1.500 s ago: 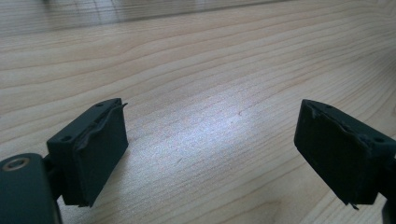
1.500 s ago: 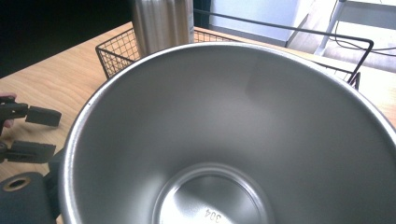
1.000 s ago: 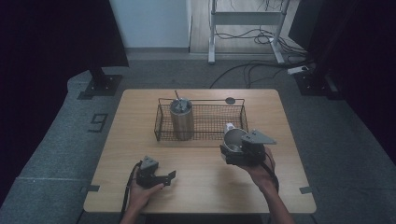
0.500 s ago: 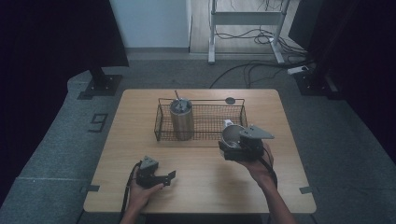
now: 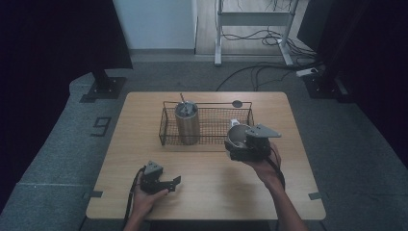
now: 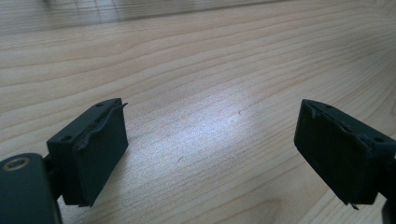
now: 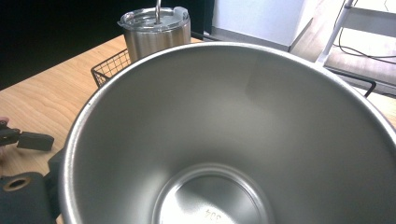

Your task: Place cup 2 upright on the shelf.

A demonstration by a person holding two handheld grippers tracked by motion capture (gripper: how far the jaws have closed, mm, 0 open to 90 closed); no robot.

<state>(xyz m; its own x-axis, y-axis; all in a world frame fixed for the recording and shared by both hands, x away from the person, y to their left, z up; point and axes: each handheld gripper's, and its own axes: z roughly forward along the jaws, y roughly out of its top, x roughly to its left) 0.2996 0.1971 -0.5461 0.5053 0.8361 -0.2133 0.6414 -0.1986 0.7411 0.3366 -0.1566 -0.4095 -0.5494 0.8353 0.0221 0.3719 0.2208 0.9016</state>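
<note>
A steel bowl [image 5: 237, 134] is held just above the table at the front right corner of the wire basket [image 5: 211, 120], with my right gripper [image 5: 236, 144] shut on it. In the right gripper view the bowl's bare inside [image 7: 233, 140] faces the camera and hides the jaws. A lidded steel tumbler [image 5: 186, 120] with a straw stands upright in the basket's left part, and it also rises behind the bowl [image 7: 154, 30]. My left gripper [image 5: 173, 183] rests near the front left of the table, open, with only bare wood between its jaws [image 6: 210, 121].
A small white object [image 5: 234, 122] lies inside the basket's right end. A dark round disc [image 5: 236, 103] sits on the table [image 5: 288, 192] behind the basket. Cables and a desk frame [image 5: 250, 19] lie on the floor beyond the table.
My right gripper has carried the bowl a little forward, closer to the basket's front right corner. The left gripper has stayed in place.
</note>
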